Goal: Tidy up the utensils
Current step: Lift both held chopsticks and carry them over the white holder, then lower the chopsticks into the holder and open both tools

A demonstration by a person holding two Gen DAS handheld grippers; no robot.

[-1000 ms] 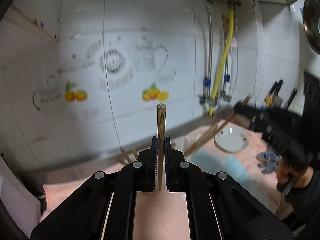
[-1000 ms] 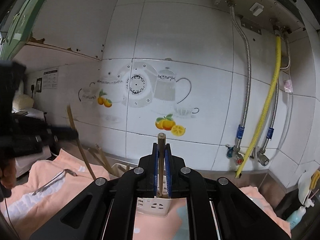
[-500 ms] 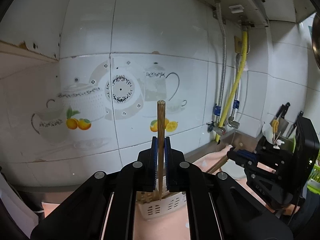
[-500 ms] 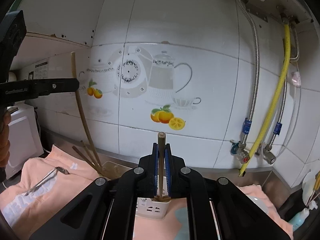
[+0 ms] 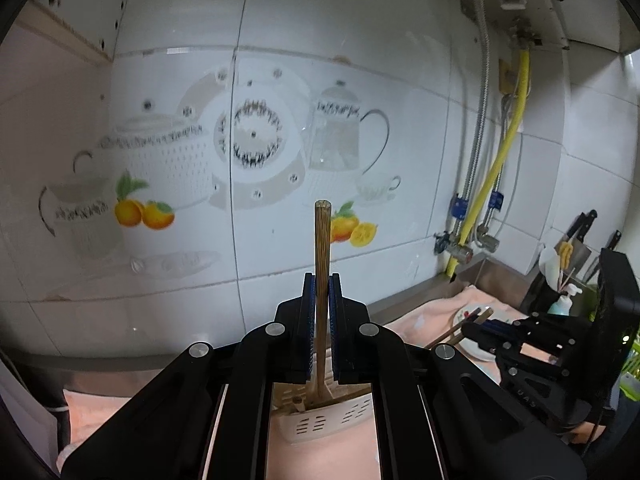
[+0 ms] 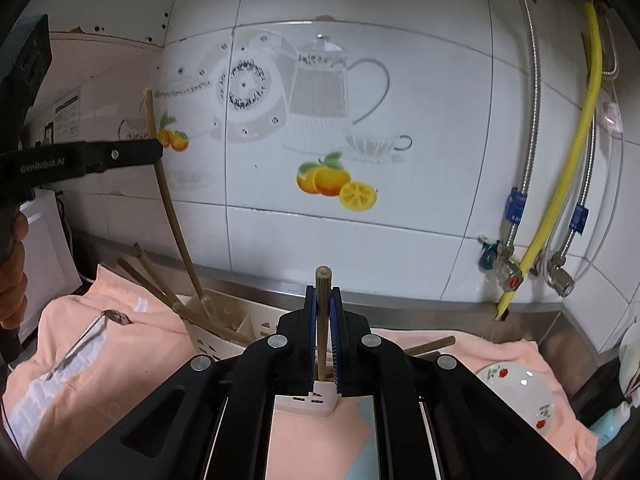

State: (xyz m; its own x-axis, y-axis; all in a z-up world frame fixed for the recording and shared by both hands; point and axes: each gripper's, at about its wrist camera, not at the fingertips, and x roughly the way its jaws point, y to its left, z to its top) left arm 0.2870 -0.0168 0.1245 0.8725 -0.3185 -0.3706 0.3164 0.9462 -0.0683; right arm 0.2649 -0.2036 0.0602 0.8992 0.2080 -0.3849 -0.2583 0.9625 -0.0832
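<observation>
Both claws are clamped on wooden chopsticks. At the lower centre of the left wrist view, the left claw (image 5: 322, 300) pinches one round, grained chopstick (image 5: 322, 248) between ribbed blue pads (image 5: 307, 320); it stands upright, its flat end above the pads and its lower end dipping into a cream plastic utensil holder (image 5: 320, 426) with slotted walls. That holder sits on a soft peach cloth (image 5: 320, 456) spread over the worktop.

At the lower centre of the right wrist view, the right claw (image 6: 322, 312) grips a second chopstick (image 6: 322, 280), also upright, above the near rim of the same holder (image 6: 256, 326). To the left in that view, the left claw's chopstick slants down into the holder, where a few more lean; how many is hard to count. One chopstick (image 6: 434, 345) lies flat on the cloth right of the claw. One metal utensil (image 6: 80, 346) lies at lower left, and one white flowered plate (image 6: 518, 396) at lower right. Behind is a glossy white tile wall (image 6: 400, 20).
</observation>
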